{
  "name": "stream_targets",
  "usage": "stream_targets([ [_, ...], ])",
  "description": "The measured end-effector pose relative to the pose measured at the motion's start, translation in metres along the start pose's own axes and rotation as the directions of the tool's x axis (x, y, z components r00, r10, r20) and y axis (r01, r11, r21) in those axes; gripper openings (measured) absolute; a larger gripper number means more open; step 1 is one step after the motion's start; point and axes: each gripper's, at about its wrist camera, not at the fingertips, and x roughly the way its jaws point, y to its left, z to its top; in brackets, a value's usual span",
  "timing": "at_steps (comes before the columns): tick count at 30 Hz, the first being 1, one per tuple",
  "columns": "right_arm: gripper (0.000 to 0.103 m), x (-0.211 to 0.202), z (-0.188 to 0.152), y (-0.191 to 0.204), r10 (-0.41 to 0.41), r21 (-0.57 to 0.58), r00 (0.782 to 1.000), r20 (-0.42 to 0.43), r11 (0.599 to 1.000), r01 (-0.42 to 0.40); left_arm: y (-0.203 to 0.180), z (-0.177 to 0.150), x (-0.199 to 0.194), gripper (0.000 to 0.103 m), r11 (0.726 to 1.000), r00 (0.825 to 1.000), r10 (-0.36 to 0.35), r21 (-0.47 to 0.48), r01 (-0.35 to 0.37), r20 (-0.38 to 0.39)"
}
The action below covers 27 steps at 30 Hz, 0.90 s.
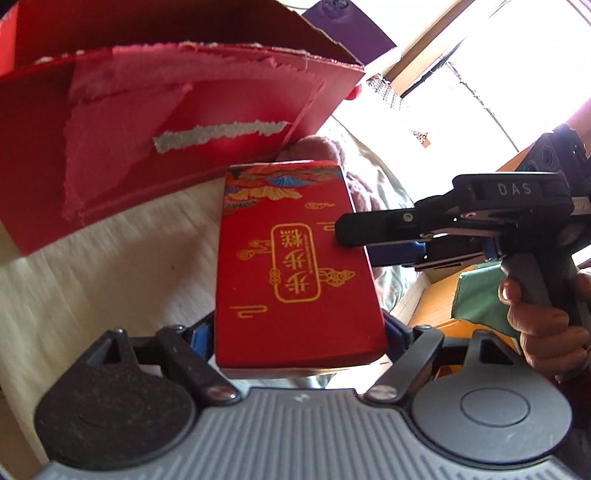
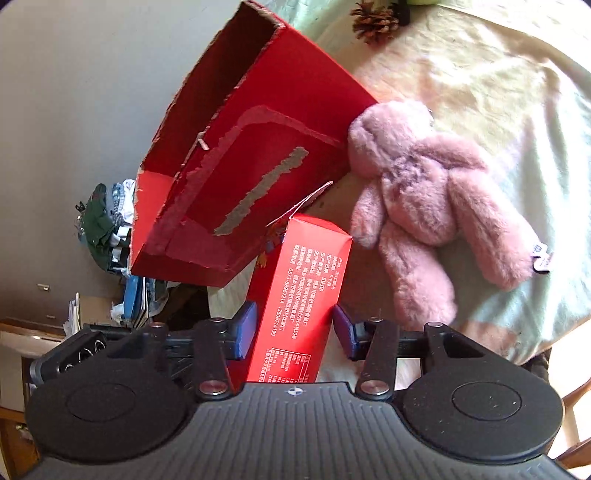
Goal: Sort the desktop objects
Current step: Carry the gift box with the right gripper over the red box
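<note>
Small red printed box (image 1: 295, 269), frame centre, lifted above the cloth-covered counter (image 1: 110, 266). Left claw (image 1: 299, 328) clamped across its near end. Right claw (image 2: 293, 328) straddling its narrow side, one pad touching, the other seemingly just clear. Torn red carton (image 1: 166, 147), upper left. Pink plush toy (image 2: 424, 192), right, lying on cloth.

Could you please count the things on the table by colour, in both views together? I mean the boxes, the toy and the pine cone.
Red: 2, the big torn open box and the small printed box
Pink: 1, the plush toy
Brown: 1, the pine cone
Total: 4
</note>
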Motion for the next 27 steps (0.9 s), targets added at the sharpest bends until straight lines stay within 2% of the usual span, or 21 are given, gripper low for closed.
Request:
stream_targets([
  [3,0.059,0.011,0.0,0.005,-0.015,-0.003,1.0,-0.006,1.0,0.015,0.001,0.0,0.003,0.083,1.0,1.0,-0.019,-0.009,0.019,-0.01],
  [6,0.05,0.022,-0.001,0.008,-0.022,-0.009,0.999,-0.036,1.0,0.021,0.0,0.0,0.005,0.083,1.0,1.0,-0.026,-0.007,0.026,-0.018],
  [8,0.049,0.017,-0.001,0.015,-0.011,-0.027,0.999,-0.04,1.0,0.01,-0.005,0.002,-0.003,0.083,0.999,0.999,-0.033,0.006,0.033,-0.005],
  [11,0.047,-0.003,0.0,0.037,0.011,-0.069,1.0,-0.027,0.998,-0.013,-0.023,0.009,-0.027,0.083,0.997,0.998,-0.046,0.056,0.044,0.037],
  [13,0.046,-0.024,0.001,0.058,0.041,-0.124,0.999,-0.003,0.991,-0.042,-0.038,0.018,-0.05,0.083,0.993,0.994,-0.059,0.106,0.049,0.097],
  [17,0.046,-0.063,0.015,0.108,0.063,-0.264,0.995,0.075,0.964,-0.041,-0.061,0.055,-0.078,0.083,0.985,0.979,-0.065,0.172,0.031,0.192],
  [21,0.046,-0.073,0.049,0.146,0.054,-0.364,0.987,0.152,0.931,0.005,-0.071,0.105,-0.08,0.085,0.977,0.966,0.008,0.205,-0.063,0.257],
  [24,0.046,-0.059,0.08,0.16,0.026,-0.396,0.984,0.175,0.917,0.046,-0.06,0.141,-0.068,0.086,0.979,0.968,0.052,0.179,-0.098,0.245],
  [27,0.046,-0.033,0.116,0.159,-0.022,-0.361,0.991,0.136,0.93,0.07,-0.037,0.174,-0.04,0.086,0.989,0.981,0.062,0.12,-0.085,0.181],
])
